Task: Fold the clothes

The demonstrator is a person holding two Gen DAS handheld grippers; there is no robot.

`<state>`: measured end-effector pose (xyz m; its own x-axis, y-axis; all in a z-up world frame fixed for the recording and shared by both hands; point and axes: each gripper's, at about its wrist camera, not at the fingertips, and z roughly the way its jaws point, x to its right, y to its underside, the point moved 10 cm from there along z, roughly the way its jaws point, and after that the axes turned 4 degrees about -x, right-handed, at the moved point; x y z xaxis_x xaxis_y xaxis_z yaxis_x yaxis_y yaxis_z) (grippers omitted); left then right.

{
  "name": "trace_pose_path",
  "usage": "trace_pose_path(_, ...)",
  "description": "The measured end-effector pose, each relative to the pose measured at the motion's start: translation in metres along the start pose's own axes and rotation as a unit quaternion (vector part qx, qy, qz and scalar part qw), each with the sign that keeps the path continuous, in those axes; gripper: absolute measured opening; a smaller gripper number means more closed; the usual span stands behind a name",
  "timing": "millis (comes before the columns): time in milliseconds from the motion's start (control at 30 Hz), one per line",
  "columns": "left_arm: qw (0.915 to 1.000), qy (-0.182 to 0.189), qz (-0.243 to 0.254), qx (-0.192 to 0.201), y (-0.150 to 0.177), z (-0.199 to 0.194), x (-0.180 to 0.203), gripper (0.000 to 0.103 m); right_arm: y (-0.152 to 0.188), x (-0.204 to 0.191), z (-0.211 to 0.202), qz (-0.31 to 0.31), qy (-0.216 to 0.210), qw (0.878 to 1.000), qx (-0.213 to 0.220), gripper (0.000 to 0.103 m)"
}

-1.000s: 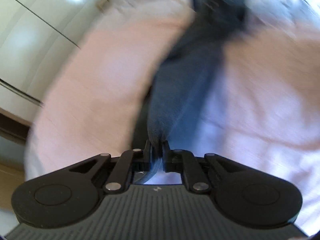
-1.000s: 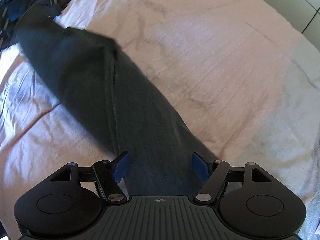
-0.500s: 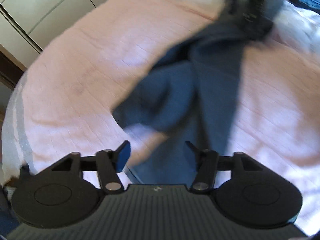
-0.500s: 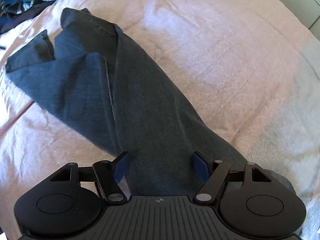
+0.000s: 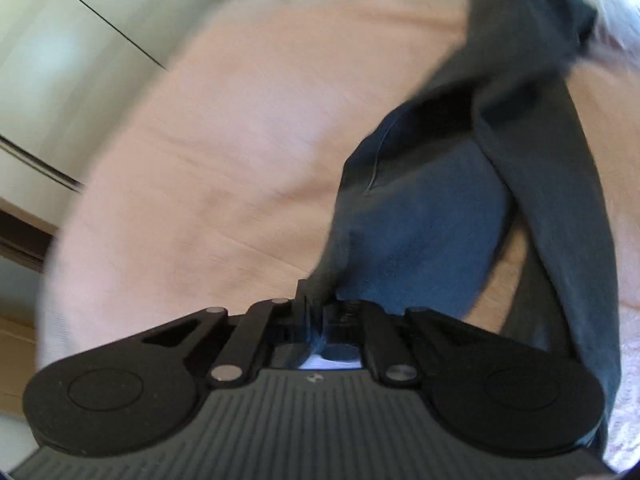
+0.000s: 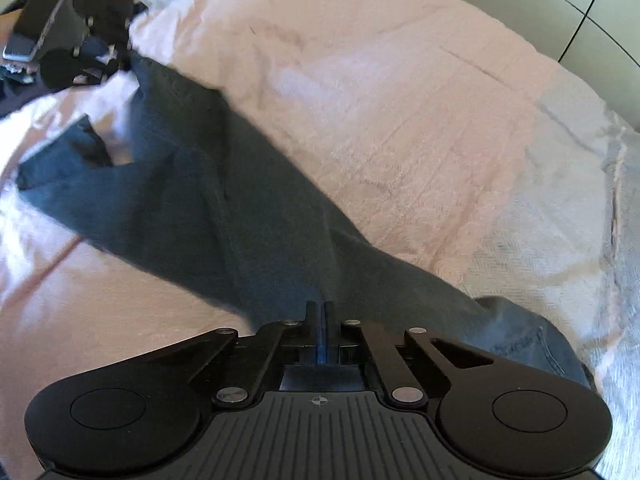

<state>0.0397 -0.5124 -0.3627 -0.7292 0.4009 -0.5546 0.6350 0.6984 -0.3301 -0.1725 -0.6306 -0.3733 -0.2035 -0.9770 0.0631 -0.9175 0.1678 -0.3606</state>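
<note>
A pair of dark blue jeans lies stretched across a pink bedspread. My right gripper is shut on the jeans fabric at the near end. My left gripper is shut on the other end of the jeans, lifting it off the bed. The left gripper also shows in the right wrist view at the far left, holding the leg end. The left wrist view is motion-blurred.
Pale cupboard doors stand beyond the bed on the left, and more show in the right wrist view. A pile of dark clothes lies at the bed's far left corner. A white textured blanket covers the right side.
Both grippers were open half a second ago and have closed on the jeans. The left gripper has lifted its end, so the leg hem rises off the bed.
</note>
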Motion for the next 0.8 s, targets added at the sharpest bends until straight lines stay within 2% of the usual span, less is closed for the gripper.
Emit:
trace_pose_path(33,0.9994,-0.031,0.01,0.011,0.0,-0.022,-0.004,0.004,0.002,-0.005,-0.007,-0.008,-0.005,1.0,-0.001,0.0)
trace_pose_path(100,0.9972,-0.065,0.029,0.02,0.006,-0.066,0.0,0.004,0.008,-0.017,-0.02,-0.022,-0.016,1.0,-0.003,0.0)
trace_pose_path(200,0.9958,-0.071,0.058,0.009,0.03,-0.122,0.04,0.004,0.02,-0.031,-0.032,-0.033,-0.051,0.998,-0.014,0.0)
trace_pose_path(300,0.9965,-0.044,0.064,-0.031,0.064,-0.154,0.1,0.003,0.026,-0.028,-0.037,-0.028,-0.069,0.997,-0.011,0.0)
trace_pose_path(400,0.9947,0.017,0.049,-0.089,0.097,-0.167,0.168,0.002,0.03,-0.012,-0.037,-0.023,-0.069,0.997,-0.014,0.0)
trace_pose_path(433,0.9927,0.04,0.04,-0.106,0.105,-0.17,0.188,0.005,0.031,-0.005,-0.037,-0.023,-0.067,0.997,-0.016,0.012)
trace_pose_path(467,0.9902,0.061,0.031,-0.122,0.113,-0.174,0.207,0.006,0.031,0.003,-0.036,-0.025,-0.061,0.998,-0.015,0.04)
trace_pose_path(533,0.9885,0.08,-0.008,-0.128,0.112,-0.18,0.22,0.008,0.031,0.022,-0.035,-0.027,-0.046,0.999,-0.01,0.071)
trace_pose_path(600,0.9891,0.071,-0.048,-0.119,0.099,-0.177,0.21,0.02,0.032,0.051,-0.025,-0.013,-0.041,0.999,-0.018,0.071)
trace_pose_path(633,0.9892,0.065,-0.067,-0.113,0.092,-0.174,0.202,0.034,0.034,0.065,-0.019,-0.003,-0.036,0.999,-0.029,0.071)
trace_pose_path(667,0.9894,0.054,-0.086,-0.103,0.085,-0.172,0.191,0.041,0.034,0.081,-0.015,0.007,-0.032,0.999,-0.032,0.071)
trace_pose_path(733,0.9886,0.038,-0.119,-0.085,0.068,-0.162,0.166,0.041,0.034,0.11,-0.005,0.016,-0.02,0.999,-0.038,0.071)
trace_pose_path(800,0.9879,0.03,-0.137,-0.066,0.048,-0.141,0.14,0.047,0.033,0.137,0.004,0.01,-0.007,0.999,-0.045,0.071)
